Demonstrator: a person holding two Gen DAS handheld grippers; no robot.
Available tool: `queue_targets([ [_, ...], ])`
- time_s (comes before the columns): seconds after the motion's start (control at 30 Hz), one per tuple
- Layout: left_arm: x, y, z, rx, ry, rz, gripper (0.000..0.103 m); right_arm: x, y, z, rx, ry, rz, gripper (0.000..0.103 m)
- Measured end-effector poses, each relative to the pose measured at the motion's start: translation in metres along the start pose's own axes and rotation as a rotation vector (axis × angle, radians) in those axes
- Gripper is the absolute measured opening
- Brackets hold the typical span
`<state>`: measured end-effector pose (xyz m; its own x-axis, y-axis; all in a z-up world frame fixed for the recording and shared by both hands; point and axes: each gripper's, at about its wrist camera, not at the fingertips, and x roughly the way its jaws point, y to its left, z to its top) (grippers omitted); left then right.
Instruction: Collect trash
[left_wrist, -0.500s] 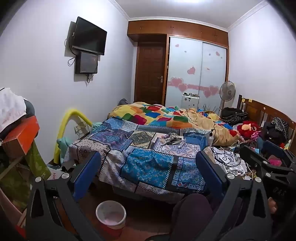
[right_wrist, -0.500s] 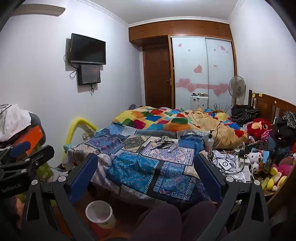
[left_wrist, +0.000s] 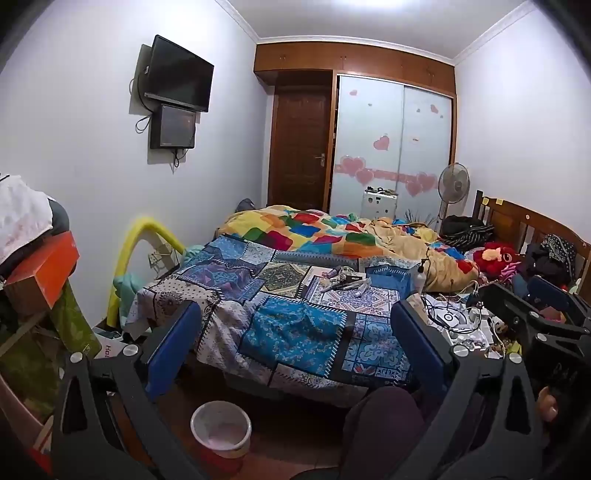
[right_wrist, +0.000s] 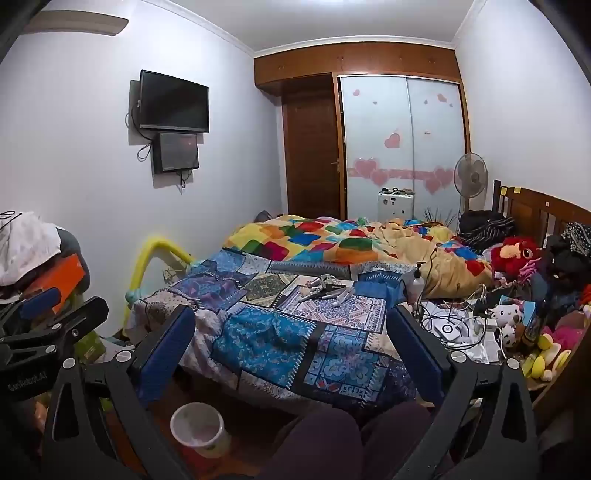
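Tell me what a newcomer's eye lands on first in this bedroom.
The bright patchwork bedspread fills the middle, with a multicoloured quilt bunched behind it. Pink heart stickers dot the frosted wardrobe doors at the back, and a dark TV hangs on the left wall. Low down, a small bin stands on the floor between the open left tongs.

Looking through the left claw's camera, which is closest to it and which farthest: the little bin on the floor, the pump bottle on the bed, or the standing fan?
1. Bin: on the floor, just below the left claw.
2. Pump bottle: mid-bed, right side.
3. Standing fan: by the far wardrobe.
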<state>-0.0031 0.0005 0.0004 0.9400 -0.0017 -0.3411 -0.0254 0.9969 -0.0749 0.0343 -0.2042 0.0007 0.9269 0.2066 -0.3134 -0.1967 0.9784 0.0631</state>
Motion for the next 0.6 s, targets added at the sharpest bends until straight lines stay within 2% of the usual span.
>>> queue_targets([
  [0.6, -0.0004, -0.0014, -0.0013, -0.004, 0.0, -0.001, 0.103, -0.0035, -0.001, -0.0052, -0.001, -0.009, 0.001, 0.103],
])
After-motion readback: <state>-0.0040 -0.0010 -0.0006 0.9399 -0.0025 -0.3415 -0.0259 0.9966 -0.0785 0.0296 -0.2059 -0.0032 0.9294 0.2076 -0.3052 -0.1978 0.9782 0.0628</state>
